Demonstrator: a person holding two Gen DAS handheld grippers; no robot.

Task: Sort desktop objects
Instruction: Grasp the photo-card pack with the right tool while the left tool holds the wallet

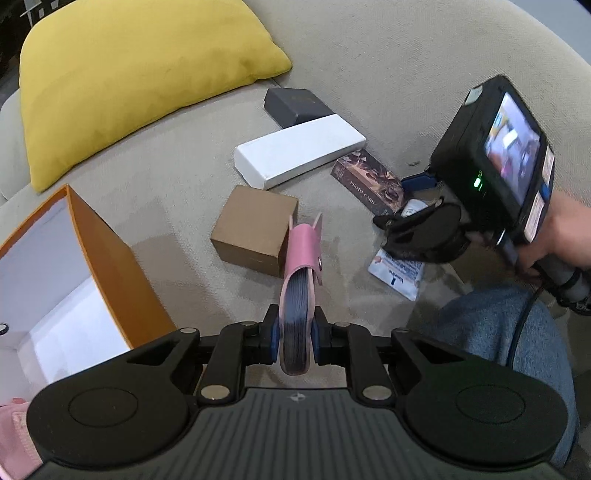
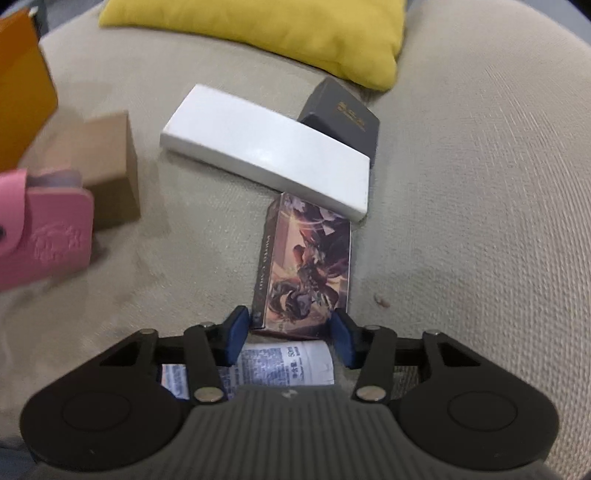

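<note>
Two hand-held grippers are in play, and I start with my left hand-held gripper point(image 1: 294, 338): its blue pads are clamped on a pink card wallet point(image 1: 301, 266), pinched at its lower edge so the wallet stands up and forward between the fingers, clear of the sofa seat point(image 1: 177, 177). My right hand-held gripper point(image 2: 291, 334) is spread wide, a pad on either side of the near end of the illustrated card box point(image 2: 308, 266), not yet closed on it as far as I can judge; below it lies a white printed packet point(image 2: 280, 363).

Taking the illustrated card box as my landmark: its long axis runs straight away from the right hand-held gripper, in line with the fingers, so the jaws straddle its short width. That is the relation the next squeeze turns on, and the right hand is plainly the nearer one. Beyond the box's far end lies the white flat box point(image 2: 266, 147), overlapping it slightly, and past that the dark box point(image 2: 343, 114) and the yellow cushion point(image 2: 277, 29). To the left of the card box sits the brown cardboard box point(image 1: 255, 229), and further left again the open orange storage box point(image 1: 107, 258), which I judge to be where the wallet is headed. Closing on the card box should go cleanly; the risk is dragging the white flat box along.
</note>
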